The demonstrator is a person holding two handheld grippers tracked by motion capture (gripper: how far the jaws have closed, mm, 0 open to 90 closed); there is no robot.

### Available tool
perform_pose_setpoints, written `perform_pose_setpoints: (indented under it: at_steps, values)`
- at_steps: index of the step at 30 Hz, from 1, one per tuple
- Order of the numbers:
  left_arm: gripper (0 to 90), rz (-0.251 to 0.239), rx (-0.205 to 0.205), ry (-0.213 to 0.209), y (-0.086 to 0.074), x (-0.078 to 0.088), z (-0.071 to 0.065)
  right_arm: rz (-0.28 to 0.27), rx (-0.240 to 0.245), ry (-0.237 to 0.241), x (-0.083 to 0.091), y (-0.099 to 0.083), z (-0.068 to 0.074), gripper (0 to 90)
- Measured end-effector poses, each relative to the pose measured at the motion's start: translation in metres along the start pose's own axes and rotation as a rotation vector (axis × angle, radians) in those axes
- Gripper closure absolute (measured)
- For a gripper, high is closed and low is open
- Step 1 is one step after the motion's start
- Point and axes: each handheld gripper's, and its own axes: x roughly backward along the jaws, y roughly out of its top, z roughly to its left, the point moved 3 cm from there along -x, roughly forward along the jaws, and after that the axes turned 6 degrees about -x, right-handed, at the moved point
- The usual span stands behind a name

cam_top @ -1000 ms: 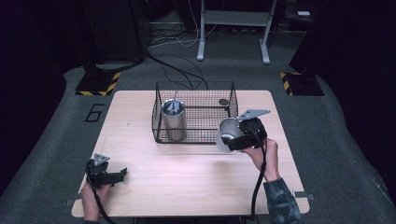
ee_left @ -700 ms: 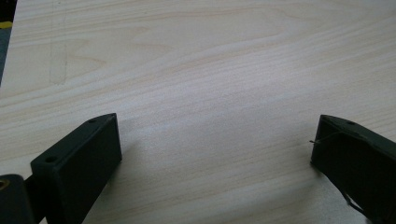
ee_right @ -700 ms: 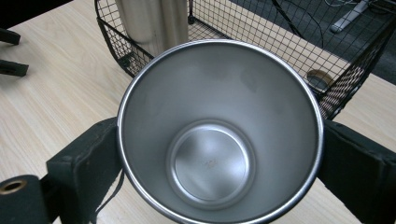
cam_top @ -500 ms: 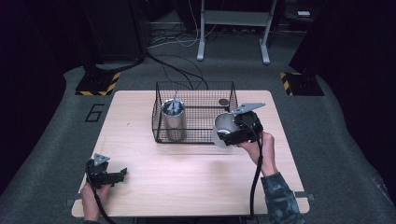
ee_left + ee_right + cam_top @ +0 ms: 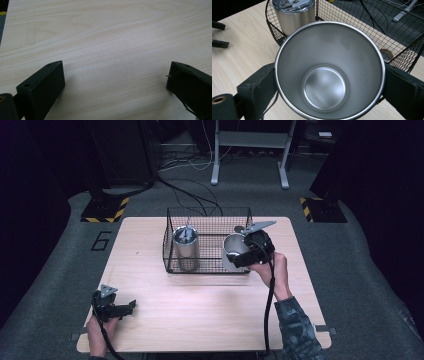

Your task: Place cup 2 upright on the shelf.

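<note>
The right hand-held gripper point(image 5: 243, 251) grips a steel cup point(image 5: 329, 70) tilted by the wire basket point(image 5: 207, 266), hiding its outer wall; the left hand-held gripper point(image 5: 127, 307) rests wide apart on the desk point(image 5: 200, 315).

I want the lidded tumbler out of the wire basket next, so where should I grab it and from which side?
Grip the lidded tumbler across its upper wall just under the lid, coming straight down from above: it stands upright and the wire basket blocks the sides. The open left gripper looks free.

Empty steel cup point(image 5: 329, 75) (tilted), above basket point(image 5: 207, 266) edge
</note>
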Motion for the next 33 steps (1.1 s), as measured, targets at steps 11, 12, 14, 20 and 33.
perform_pose_setpoints:
  at_steps: [11,12,14,20,33]
  values:
    - [1.4,0.000,0.000,0.000,0.000,0.000,0.000,0.004,-0.003,0.008,-0.013,0.016,-0.004,5.8]
    - [1.4,0.000,0.000,0.000,0.000,0.000,0.000,0.008,0.002,0.007,-0.014,0.016,-0.004,5.8]
    - [1.4,0.000,0.000,0.000,0.000,0.000,0.000,0.010,0.007,0.007,-0.016,0.018,-0.006,5.8]
    - [1.4,0.000,-0.004,0.000,0.000,0.000,0.000,0.007,0.000,0.008,-0.021,0.026,-0.007,5.8]
    - [1.4,0.000,0.000,0.000,0.000,0.000,0.000,0.029,-0.006,-0.004,-0.035,0.040,-0.011,5.8]
